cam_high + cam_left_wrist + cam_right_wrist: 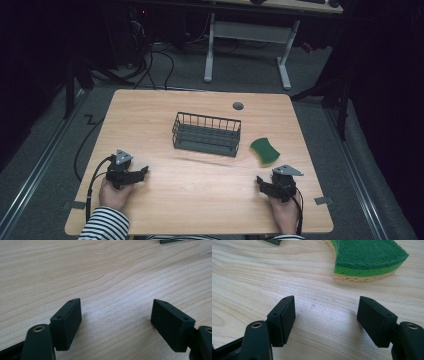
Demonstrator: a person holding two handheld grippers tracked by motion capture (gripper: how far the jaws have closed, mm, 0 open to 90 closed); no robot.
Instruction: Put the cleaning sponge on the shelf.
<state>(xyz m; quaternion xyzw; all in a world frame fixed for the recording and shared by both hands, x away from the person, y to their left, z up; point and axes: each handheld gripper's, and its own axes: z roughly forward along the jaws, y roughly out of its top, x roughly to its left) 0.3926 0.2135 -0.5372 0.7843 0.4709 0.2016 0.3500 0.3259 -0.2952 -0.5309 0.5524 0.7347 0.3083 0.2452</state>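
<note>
A green sponge point(265, 150) with a yellow underside lies on the wooden table point(200, 200), right of a dark wire basket point(206, 133) at the middle. My right gripper point(261, 182) rests near the front right edge, open, with nothing between its jaws; the sponge point(367, 257) lies just ahead of it. My left gripper point(143, 171) rests at the front left, also open and empty, with bare wood between its jaws point(116, 315). A person's hands hold both grippers from the near edge.
A round grey cable hole point(238, 106) sits in the table near the back edge. Beyond the table stand a white desk frame point(247, 47) and cables on the floor. A cable point(92, 180) trails from the left gripper over the table's left edge.
</note>
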